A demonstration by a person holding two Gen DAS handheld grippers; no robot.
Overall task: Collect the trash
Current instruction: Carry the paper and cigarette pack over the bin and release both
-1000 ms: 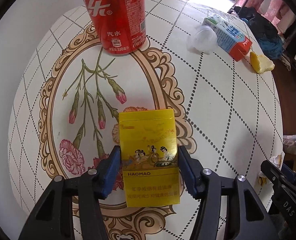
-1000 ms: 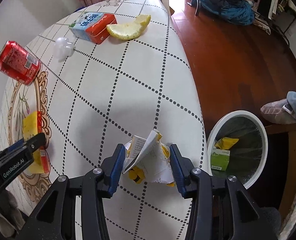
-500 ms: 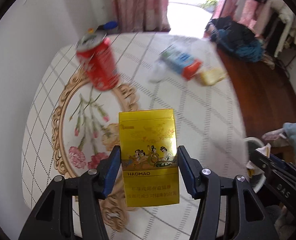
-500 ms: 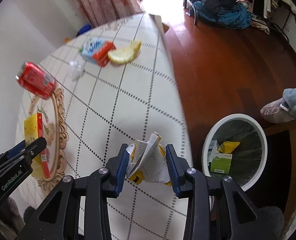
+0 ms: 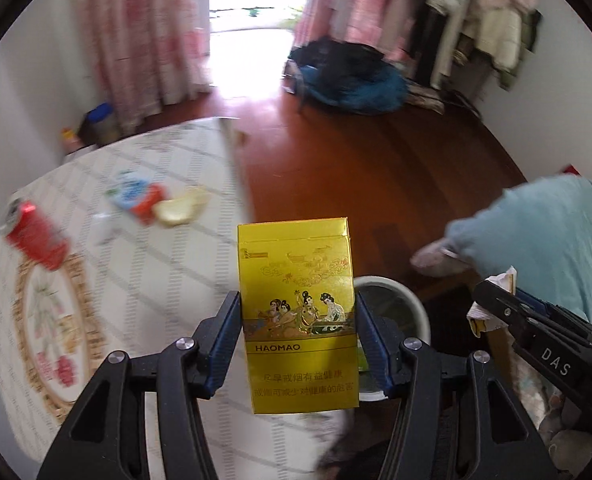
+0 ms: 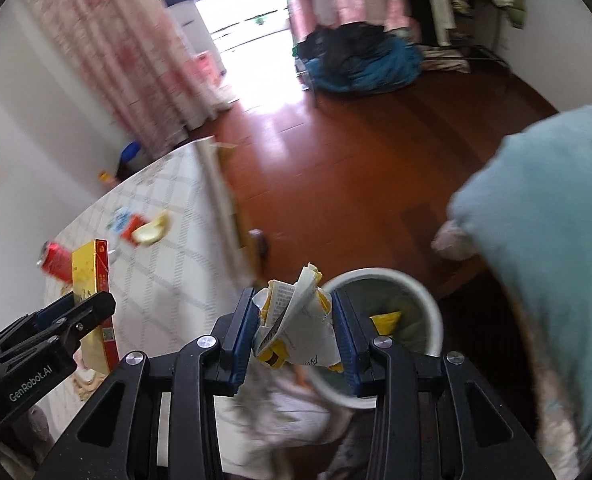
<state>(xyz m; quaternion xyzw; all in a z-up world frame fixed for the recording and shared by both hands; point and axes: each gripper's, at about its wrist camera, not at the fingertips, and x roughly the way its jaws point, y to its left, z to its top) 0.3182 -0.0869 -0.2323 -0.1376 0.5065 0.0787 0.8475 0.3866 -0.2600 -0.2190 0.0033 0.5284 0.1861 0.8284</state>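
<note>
1. We hold the yellow cigarette pack (image 5: 298, 316) upright in our left gripper (image 5: 298, 344), its blue pads pressed against the pack's two long sides at about mid-height, with the word HAOMAO readable on its face. In the right wrist view the same pack (image 6: 91, 292) shows edge-on, with a red side panel, lifted off the table.
2. Our right gripper (image 6: 296, 328) is clamped on a crumpled wrapper (image 6: 296, 320), white paper with printed text and yellow patches, which bulges up between the blue pads.
3. The white trash bin (image 6: 432, 312) stands on the floor just beyond the right gripper's right finger; a yellow scrap lies inside it. In the left wrist view its rim (image 5: 400, 290) peeks out behind the cigarette pack's right edge.
4. On the table (image 5: 167, 264), covered with a white cloth of dotted diamonds, we see a red soda can (image 5: 33, 232) at the far left, a blue-and-orange carton (image 5: 137, 196) further along, and a pale yellow peel (image 5: 179, 210) touching the carton's near end. All are blurred.
5. A leg in light blue trousers (image 6: 548, 216) fills the right side, above the reddish wooden floor (image 6: 336, 152).
</note>
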